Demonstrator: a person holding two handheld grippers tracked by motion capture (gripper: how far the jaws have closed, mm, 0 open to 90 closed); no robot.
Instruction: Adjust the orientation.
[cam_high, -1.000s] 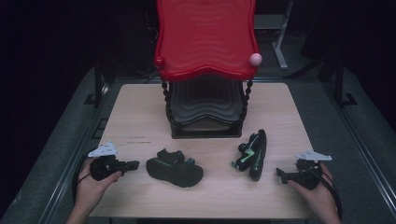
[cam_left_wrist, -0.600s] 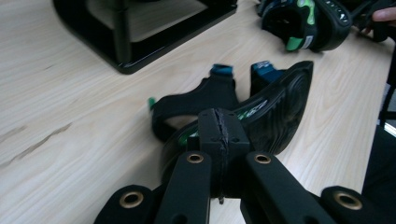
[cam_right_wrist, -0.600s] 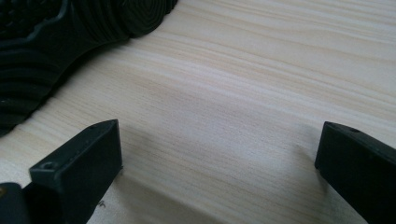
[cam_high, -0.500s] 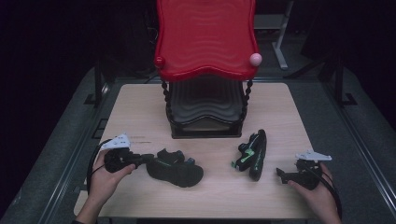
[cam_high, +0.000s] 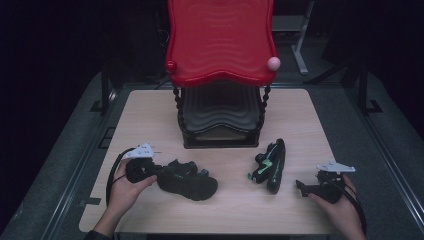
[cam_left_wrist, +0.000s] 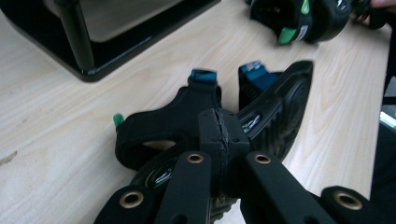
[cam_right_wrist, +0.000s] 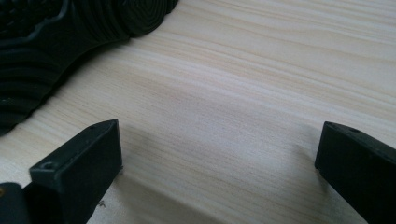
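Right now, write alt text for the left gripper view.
Shut black tongs meet at a strap of a black sandal lying on a pale wood table. A second sandal lies beyond, and a black rack base stands upper left.

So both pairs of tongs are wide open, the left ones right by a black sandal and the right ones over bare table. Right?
Not quite: the left tongs are shut, tips together against the black sandal, as the left gripper view shows. The right tongs are open over bare table.
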